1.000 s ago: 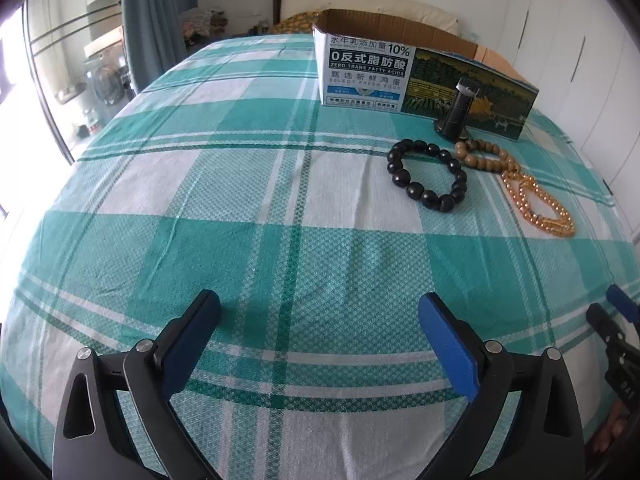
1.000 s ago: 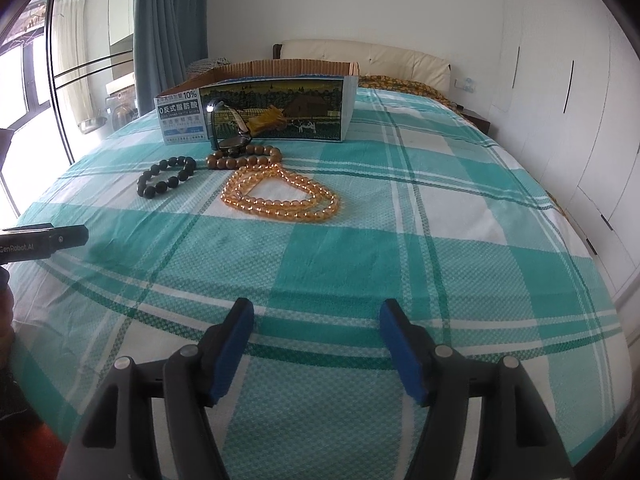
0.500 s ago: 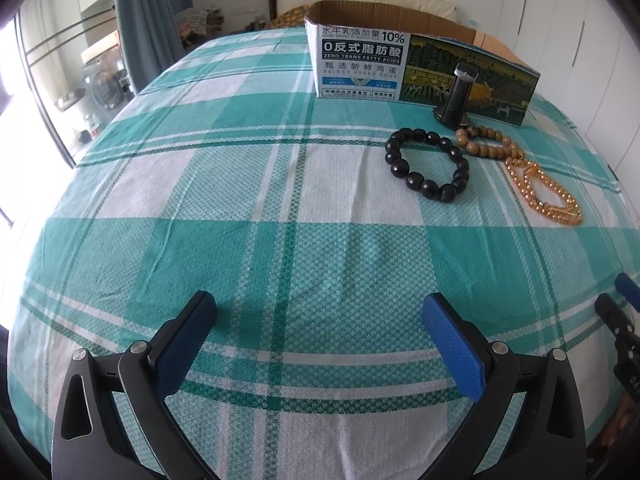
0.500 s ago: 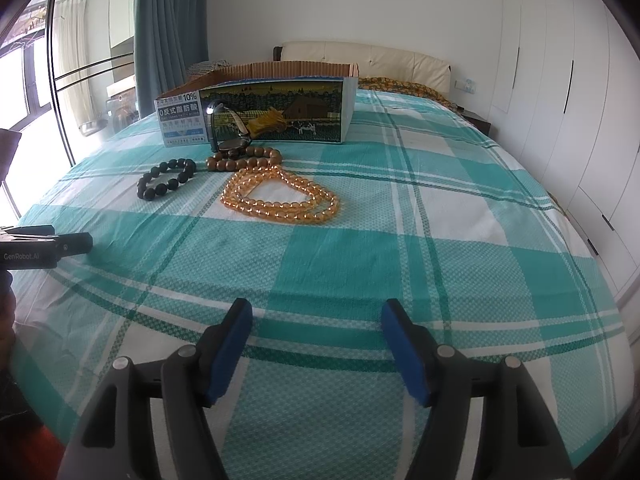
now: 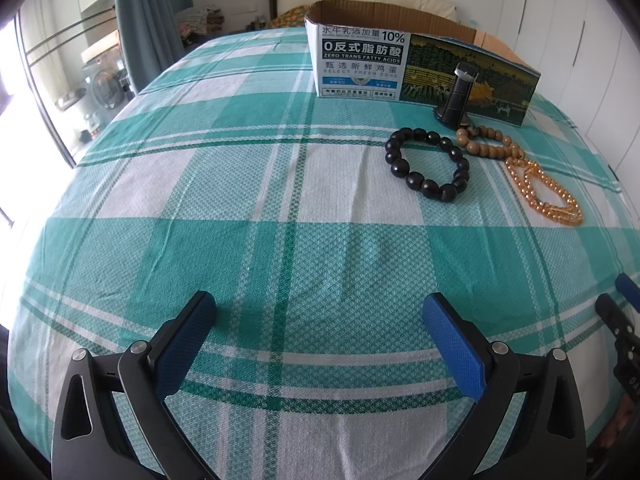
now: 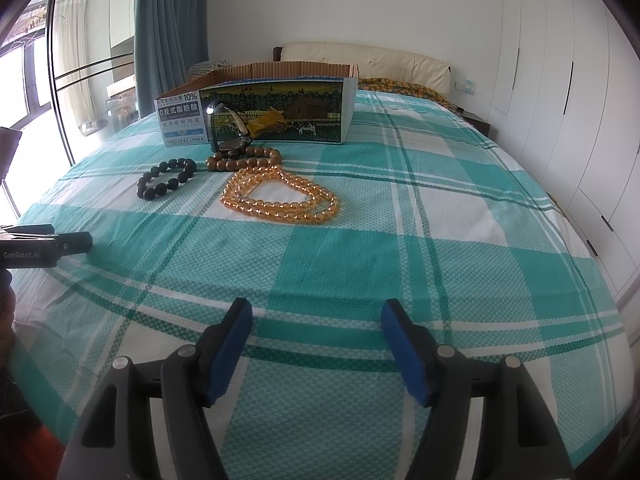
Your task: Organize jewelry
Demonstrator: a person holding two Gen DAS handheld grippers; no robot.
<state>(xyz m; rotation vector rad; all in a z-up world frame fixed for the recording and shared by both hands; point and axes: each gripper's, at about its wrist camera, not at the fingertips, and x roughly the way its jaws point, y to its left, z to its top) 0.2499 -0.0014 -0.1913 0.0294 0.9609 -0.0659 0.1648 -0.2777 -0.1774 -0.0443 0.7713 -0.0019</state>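
Observation:
Jewelry lies on a teal plaid bedspread. A black bead bracelet (image 5: 428, 164) (image 6: 166, 178), a brown wooden bead bracelet (image 5: 490, 146) (image 6: 244, 160) and an amber bead necklace (image 5: 544, 190) (image 6: 280, 198) sit side by side. A dark wristwatch (image 5: 456, 98) (image 6: 226, 130) stands on edge in front of an open cardboard egg box (image 5: 360, 64) (image 6: 272, 110). My left gripper (image 5: 320, 312) hovers open over bare cloth, well short of the beads. Nothing sits between the open fingers of my right gripper (image 6: 316, 312), also near the bed's front edge.
The bed's headboard (image 6: 364, 58) and a patterned pillow (image 6: 404, 88) lie beyond the box. White wardrobe doors (image 6: 560, 80) line the right side. A blue curtain (image 6: 170, 32) and a glass door stand at the left. The left gripper's body (image 6: 40, 248) shows at the right view's left edge.
The left wrist view shifted slightly, so the box and beads sit a little closer and higher in frame. The right view is the same, and both grippers stay open.

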